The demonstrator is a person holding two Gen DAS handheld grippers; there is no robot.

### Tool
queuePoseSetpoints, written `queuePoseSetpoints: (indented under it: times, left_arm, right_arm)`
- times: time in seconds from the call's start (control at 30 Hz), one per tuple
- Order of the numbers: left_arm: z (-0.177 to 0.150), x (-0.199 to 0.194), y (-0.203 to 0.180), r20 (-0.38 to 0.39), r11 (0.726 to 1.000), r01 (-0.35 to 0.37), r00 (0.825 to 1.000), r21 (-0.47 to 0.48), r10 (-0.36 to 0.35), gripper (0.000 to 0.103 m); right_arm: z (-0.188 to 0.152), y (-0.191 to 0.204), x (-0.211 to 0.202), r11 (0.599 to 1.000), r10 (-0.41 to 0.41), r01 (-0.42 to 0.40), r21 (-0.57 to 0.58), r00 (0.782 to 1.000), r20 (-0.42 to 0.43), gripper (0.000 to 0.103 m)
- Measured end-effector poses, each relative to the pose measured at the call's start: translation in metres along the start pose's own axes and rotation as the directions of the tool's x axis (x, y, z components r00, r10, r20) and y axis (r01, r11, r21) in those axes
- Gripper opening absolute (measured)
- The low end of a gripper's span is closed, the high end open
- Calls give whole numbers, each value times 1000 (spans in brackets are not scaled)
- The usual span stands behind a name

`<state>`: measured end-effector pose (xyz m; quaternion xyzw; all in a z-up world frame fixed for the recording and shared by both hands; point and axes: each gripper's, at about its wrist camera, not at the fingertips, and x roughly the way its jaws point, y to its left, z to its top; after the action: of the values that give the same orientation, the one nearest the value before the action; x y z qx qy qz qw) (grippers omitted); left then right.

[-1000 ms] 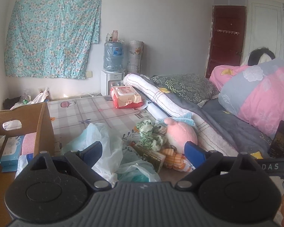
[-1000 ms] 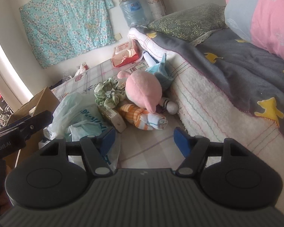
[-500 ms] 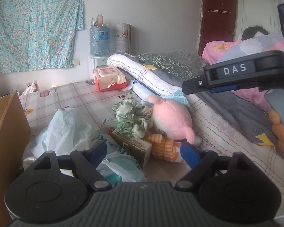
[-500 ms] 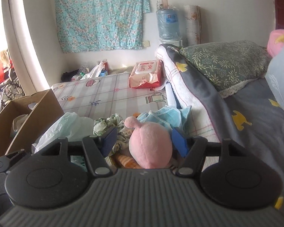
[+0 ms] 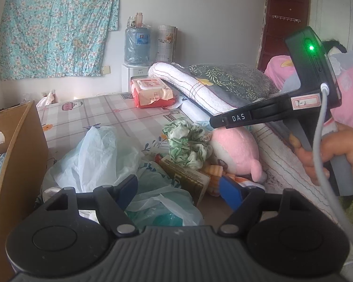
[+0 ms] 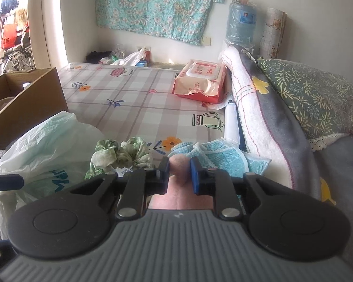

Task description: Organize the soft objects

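Bedroom w/ a checked mattress sheet as the work surface, floral teal cloth hung on the wall, water jug behind. Left wrist view: left gripper sits low over a crumpled plastic bag; its jaws are closing but the blue pads press on nothing, only bag and a brown carton lie between and below them. Just past it, green scrunchie touches the pink plush toy, which lies against the folded white blanket at the bed edge. Right gripper comes in from the right, held by a hand, its tip down on top of the plush; green light on its body. Cardboard box stands at far left, red wipes pack further back on the sheet. Right wrist view: right gripper pinched tight on a pink nub of the plush toy, fabric squeezed between both pads, more pink body showing under the fingers. Scrunchie just left of the grip, teal waffle towel just right & behind it. Plastic bag at left w/ the box beyond it, wipes pack mid-sheet, leaf-print pillow on the grey blanket at right.
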<state>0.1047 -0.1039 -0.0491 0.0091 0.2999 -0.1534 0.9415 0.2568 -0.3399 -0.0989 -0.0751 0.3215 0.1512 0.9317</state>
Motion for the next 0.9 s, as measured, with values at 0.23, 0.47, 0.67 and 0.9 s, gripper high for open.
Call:
queuePoseSetpoints:
  times: [0.23, 0.47, 0.67, 0.9]
  left_arm:
    - [-2, -6, -5, 9, 998, 60, 998, -7, -59, 82]
    - [-2, -21, -13, 42, 979, 200, 979, -28, -198, 87]
    - [-4, -41, -17, 85, 964, 264, 961, -12, -262, 87]
    - [-10, -76, 10, 126, 952, 290, 952, -93, -278, 86]
  right_arm:
    - [-11, -30, -51, 979, 62, -79, 188, 993, 96, 12]
    - [-16, -7, -127, 963, 150, -188, 193, 969, 198, 12]
    - [-20, 34, -170, 936, 276, -316, 156, 932, 233, 12]
    - [-13, 87, -208, 908, 388, -415, 62, 887, 251, 12]
